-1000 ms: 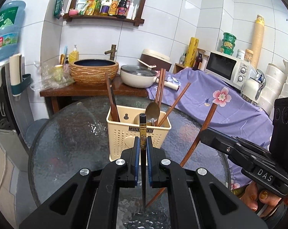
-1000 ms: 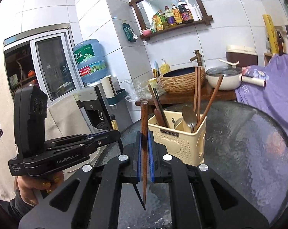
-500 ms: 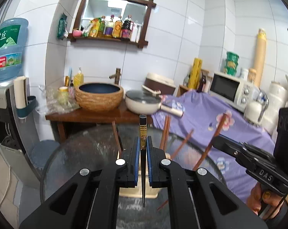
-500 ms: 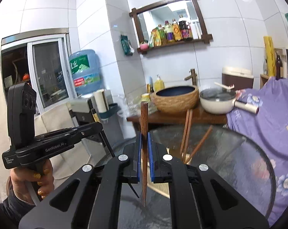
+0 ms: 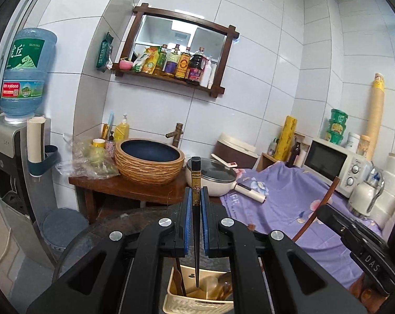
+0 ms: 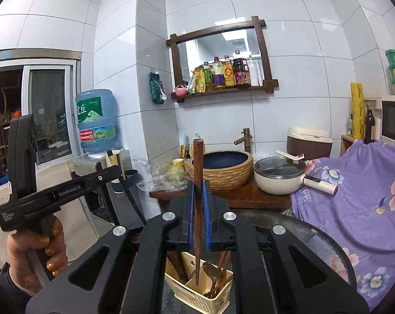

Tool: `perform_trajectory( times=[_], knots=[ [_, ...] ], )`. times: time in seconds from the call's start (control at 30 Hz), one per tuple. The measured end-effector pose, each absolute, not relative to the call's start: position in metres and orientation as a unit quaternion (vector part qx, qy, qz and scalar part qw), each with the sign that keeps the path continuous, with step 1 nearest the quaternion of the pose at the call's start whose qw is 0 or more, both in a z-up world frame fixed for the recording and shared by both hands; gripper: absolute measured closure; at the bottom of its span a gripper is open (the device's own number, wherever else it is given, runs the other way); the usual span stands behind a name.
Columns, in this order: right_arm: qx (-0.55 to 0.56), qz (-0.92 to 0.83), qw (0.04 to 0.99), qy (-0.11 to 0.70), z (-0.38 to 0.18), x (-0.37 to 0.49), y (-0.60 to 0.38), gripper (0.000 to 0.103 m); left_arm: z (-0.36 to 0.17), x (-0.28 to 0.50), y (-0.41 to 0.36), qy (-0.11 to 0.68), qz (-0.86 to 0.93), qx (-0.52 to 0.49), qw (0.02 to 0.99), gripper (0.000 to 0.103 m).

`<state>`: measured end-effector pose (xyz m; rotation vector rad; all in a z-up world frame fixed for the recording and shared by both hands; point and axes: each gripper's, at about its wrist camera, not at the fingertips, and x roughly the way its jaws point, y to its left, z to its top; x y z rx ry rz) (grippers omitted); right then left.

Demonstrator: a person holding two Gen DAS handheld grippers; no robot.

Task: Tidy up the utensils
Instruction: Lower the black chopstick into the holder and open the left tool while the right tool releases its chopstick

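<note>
I am raising both clamped claws above the cream slotted plastic utensil basket point(image 6: 197, 291): left gripper point(image 5: 196, 222) pinching the black gold-banded chopstick point(image 5: 196, 183), right gripper point(image 6: 198, 219) the brown wooden chopstick point(image 6: 198, 162); insertion now looks imminent.

Cream utensil basket point(image 6: 197, 297) on glass table point(image 6: 315, 238)

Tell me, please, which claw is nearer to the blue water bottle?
Left. The left claw is on the side of the blue water bottle; the right claw is beyond it, toward the purple cloth.
</note>
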<state>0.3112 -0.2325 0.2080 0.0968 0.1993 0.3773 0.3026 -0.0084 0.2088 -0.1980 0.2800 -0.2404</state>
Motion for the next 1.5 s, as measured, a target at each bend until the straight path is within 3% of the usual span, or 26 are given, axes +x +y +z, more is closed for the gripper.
perform_trajectory(
  times=[0.63, 1.03, 1.07, 1.1, 1.13, 1.17, 1.2, 1.23, 1.37, 1.43, 1.5],
  knots=[
    [0.036, 0.180, 0.969, 0.168, 0.115, 0.340, -0.216, 0.096, 0.107, 0.336, -0.030, 0.225, -0.117, -0.056, 0.966, 0.096],
    [0.037, 0.168, 0.970, 0.169, 0.104, 0.341, -0.220, 0.095, 0.091, 0.336, -0.035, 0.237, -0.113, -0.034, 0.964, 0.096],
    [0.039, 0.170, 0.970, 0.169, 0.104, 0.341, -0.222, 0.094, 0.091, 0.335, -0.036, 0.236, -0.114, -0.033, 0.964, 0.096],
    [0.042, 0.172, 0.970, 0.168, 0.104, 0.340, -0.222, 0.084, 0.091, 0.334, -0.037, 0.236, -0.115, -0.032, 0.964, 0.096],
    [0.046, 0.171, 0.970, 0.165, 0.105, 0.338, -0.224, 0.062, 0.092, 0.332, -0.036, 0.234, -0.116, -0.032, 0.965, 0.093],
    [0.049, 0.169, 0.972, 0.158, 0.106, 0.335, -0.226, 0.049, 0.092, 0.331, -0.036, 0.233, -0.115, -0.030, 0.965, 0.089],
    [0.051, 0.167, 0.974, 0.148, 0.108, 0.330, -0.228, 0.039, 0.093, 0.328, -0.036, 0.231, -0.114, -0.028, 0.966, 0.078],
    [0.051, 0.168, 0.975, 0.138, 0.110, 0.324, -0.230, 0.039, 0.093, 0.326, -0.036, 0.228, -0.113, -0.026, 0.967, 0.066],
    [0.038, 0.174, 0.977, 0.119, 0.115, 0.297, -0.235, 0.038, 0.095, 0.300, -0.032, 0.206, -0.107, -0.012, 0.973, 0.048],
    [0.032, 0.170, 0.979, 0.110, 0.112, 0.279, -0.238, 0.019, 0.093, 0.283, -0.029, 0.194, -0.109, -0.005, 0.975, 0.031],
    [0.029, 0.167, 0.980, 0.104, 0.108, 0.260, -0.242, 0.016, 0.088, 0.265, -0.025, 0.182, -0.104, 0.000, 0.978, 0.019]
  ],
)
